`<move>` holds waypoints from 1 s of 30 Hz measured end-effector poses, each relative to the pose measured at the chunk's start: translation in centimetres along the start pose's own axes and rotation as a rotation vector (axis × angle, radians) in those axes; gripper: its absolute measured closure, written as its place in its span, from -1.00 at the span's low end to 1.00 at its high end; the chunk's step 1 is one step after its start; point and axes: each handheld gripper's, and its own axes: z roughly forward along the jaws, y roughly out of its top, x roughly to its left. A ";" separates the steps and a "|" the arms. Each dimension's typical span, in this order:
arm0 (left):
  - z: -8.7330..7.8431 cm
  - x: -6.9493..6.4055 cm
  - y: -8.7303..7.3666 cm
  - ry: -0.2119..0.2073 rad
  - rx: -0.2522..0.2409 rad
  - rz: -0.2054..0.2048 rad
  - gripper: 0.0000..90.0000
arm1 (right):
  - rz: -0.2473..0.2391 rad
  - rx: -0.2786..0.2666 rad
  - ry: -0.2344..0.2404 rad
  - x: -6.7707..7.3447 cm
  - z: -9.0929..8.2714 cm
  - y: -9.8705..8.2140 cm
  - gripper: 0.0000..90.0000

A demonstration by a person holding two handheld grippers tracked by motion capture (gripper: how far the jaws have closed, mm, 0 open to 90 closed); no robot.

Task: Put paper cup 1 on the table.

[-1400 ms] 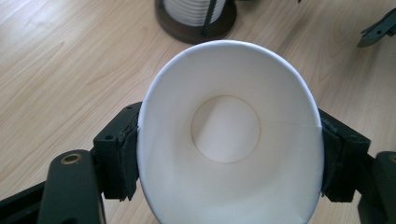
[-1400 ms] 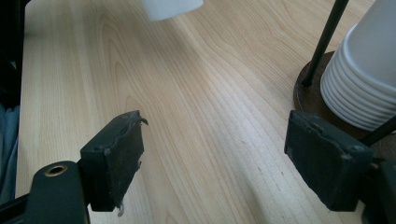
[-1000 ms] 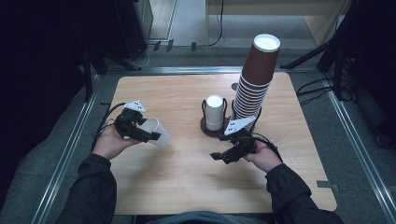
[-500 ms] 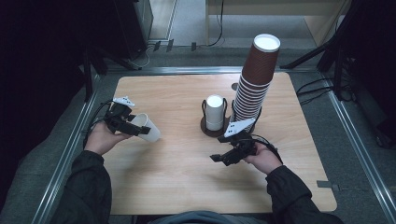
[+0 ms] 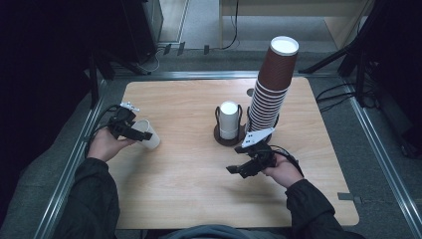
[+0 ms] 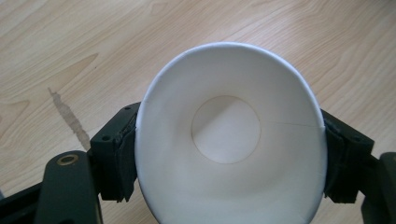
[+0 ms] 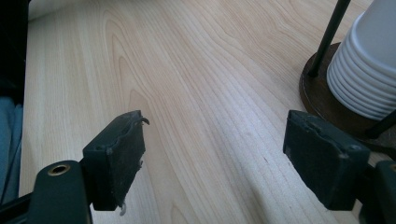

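- The right tongs (image 5: 238, 170) are held low over the desk (image 5: 189, 199) near the person, jaws wide apart with nothing between them; in the right gripper view bare wood is seen between the pads (image 7: 116, 158).
- The left tongs (image 5: 142, 134) are set around a single white paper cup (image 5: 148, 133) at the left edge of the desk; in the left gripper view the cup (image 6: 229, 140) is seen mouth-on and empty, a pad against each side of its wall.
- The jaws have just been opening with the cup between them, so a release is judged to be in hand. The rim looks slightly oval, so the loosening is best done gradually and with the cup resting on the wood, lest it roll or tip.
- Farther off, near the desk's middle, a dark round holder (image 5: 229, 140) with upright rods carries a short stack of white cups (image 5: 229, 119), bottoms up.
- Just beside it, a tall stack of brown cups (image 5: 271, 89) stands bottoms up, leaning a little; what is inside cannot be told.
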 end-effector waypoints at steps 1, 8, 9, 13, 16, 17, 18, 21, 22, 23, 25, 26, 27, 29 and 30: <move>0.2 0.0 0.0 0.000 0.001 -0.001 -0.54 | 0.000 0.001 0.000 0.0 0.0 0.0 -0.54; 0.9 -0.6 0.4 0.028 0.029 0.031 -0.56 | -0.001 0.002 0.000 0.0 0.1 0.0 -0.54; 1.0 -0.7 0.5 0.035 0.035 0.032 -0.56 | -0.001 0.002 0.000 0.0 0.1 0.0 -0.54; 1.1 -0.9 0.5 0.040 0.030 0.038 -0.58 | 0.000 0.001 0.001 0.0 0.0 0.0 -0.54; 1.2 -1.0 0.6 0.040 0.033 0.048 -0.59 | 0.000 0.003 0.001 0.0 0.0 0.0 -0.54; 1.2 -1.0 0.6 0.037 0.033 0.048 -0.60 | -0.001 0.002 0.001 0.0 0.1 0.0 -0.54; 1.2 -1.0 0.7 0.035 0.033 0.048 -0.60 | -0.002 0.002 0.000 0.0 0.1 0.0 -0.54; 1.3 -1.1 0.7 0.029 0.032 0.048 -0.62 | -0.002 0.007 0.003 0.1 0.2 0.0 -0.54; 1.3 -1.1 0.7 0.024 0.032 0.049 -0.62 | -0.002 0.007 0.003 0.1 0.2 0.0 -0.54; 1.3 -1.2 0.7 0.023 0.032 0.050 -0.63 | -0.002 0.006 0.003 0.1 0.2 0.0 -0.54; 1.3 -1.2 0.8 0.016 0.029 0.050 -0.64 | -0.001 0.005 0.002 0.0 0.1 0.0 -0.54; 1.3 -1.3 0.8 0.016 0.026 0.048 -0.66 | -0.001 0.004 0.002 0.0 0.1 0.0 -0.54; 1.3 -1.3 0.8 0.012 0.023 0.048 -0.66 | -0.001 0.003 0.001 0.0 0.1 0.0 -0.54; 1.3 -1.4 0.9 0.014 0.023 0.046 -0.71 | -0.002 0.002 0.002 0.0 0.1 0.0 -0.54; 1.3 -1.4 0.9 0.013 0.022 0.047 -0.71 | -0.001 0.003 0.002 0.0 0.1 0.0 -0.54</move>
